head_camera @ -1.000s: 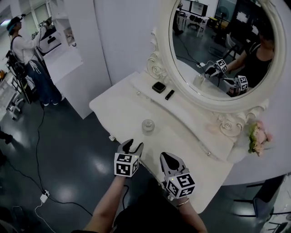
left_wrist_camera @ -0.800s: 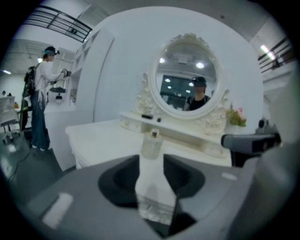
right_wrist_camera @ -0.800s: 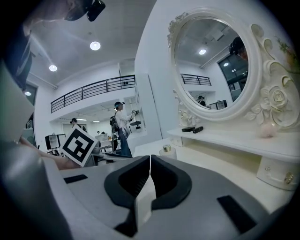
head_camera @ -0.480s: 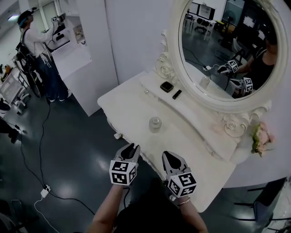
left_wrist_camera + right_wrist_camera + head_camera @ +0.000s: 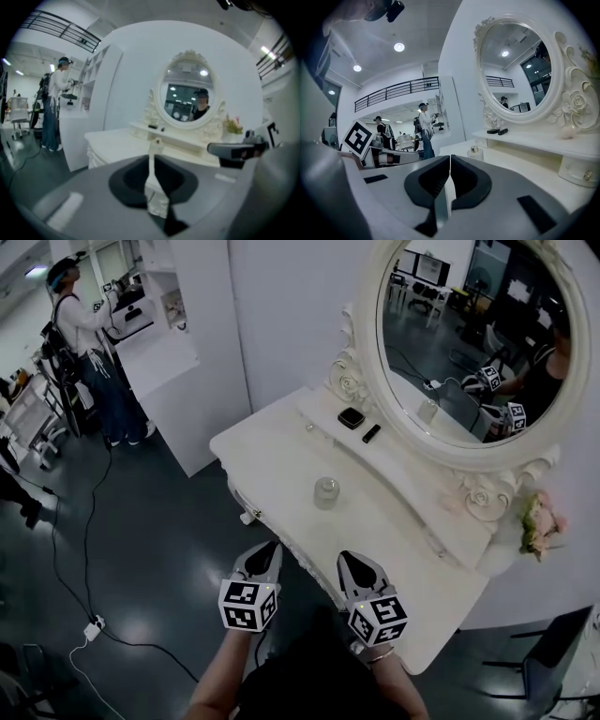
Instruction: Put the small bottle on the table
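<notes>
The small clear bottle stands upright on the white dressing table, near its middle. Both grippers hang off the table's front edge, short of the bottle. My left gripper is shut with nothing between its jaws. My right gripper is also shut and empty. In the left gripper view the bottle shows just past the closed left gripper. The right gripper view has the bottle small and far beyond the closed right gripper.
An oval mirror backs the table. On the raised shelf lie a small dark box and a black stick. Pink flowers sit at the right. A person stands far left; a cable runs over the floor.
The left gripper's jaws went from open to shut. Both grippers now sit slightly further back from the table edge, and the view has shifted a little.
</notes>
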Available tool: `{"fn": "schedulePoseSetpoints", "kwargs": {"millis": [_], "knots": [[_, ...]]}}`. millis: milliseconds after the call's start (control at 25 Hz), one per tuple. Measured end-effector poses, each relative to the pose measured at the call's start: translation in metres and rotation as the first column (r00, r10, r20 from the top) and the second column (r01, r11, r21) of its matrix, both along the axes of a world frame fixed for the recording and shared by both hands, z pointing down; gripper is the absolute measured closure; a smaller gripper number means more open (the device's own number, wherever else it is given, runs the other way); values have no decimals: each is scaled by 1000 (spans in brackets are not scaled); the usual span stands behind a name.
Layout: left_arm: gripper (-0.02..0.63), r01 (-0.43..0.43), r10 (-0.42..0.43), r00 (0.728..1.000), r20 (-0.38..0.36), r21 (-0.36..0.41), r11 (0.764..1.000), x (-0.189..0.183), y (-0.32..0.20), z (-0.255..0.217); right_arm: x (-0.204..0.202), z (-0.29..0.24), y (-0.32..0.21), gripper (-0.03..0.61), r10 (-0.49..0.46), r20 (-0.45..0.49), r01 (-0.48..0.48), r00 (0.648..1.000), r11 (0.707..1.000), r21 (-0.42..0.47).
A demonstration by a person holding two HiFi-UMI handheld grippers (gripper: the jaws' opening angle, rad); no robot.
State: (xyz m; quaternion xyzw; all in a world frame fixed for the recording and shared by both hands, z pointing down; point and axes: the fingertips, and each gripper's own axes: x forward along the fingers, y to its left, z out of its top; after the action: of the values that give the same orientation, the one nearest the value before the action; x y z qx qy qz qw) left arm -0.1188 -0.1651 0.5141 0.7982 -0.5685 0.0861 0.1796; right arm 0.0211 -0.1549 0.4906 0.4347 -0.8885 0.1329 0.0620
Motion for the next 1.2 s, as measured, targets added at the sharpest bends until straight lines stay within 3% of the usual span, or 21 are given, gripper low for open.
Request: {"fn": "schedulePoseSetpoints", "kwargs": {"millis": [520, 1200], "knots": [[583, 1, 0, 1000, -31, 35, 999, 1, 19, -14, -2, -2, 13, 574, -10, -2, 10, 1000, 1000, 14], [583, 0, 0, 1000, -8, 60, 998, -6, 33, -22, -8, -3, 22, 574, -17, -11, 17, 1000, 1000, 14]]}}
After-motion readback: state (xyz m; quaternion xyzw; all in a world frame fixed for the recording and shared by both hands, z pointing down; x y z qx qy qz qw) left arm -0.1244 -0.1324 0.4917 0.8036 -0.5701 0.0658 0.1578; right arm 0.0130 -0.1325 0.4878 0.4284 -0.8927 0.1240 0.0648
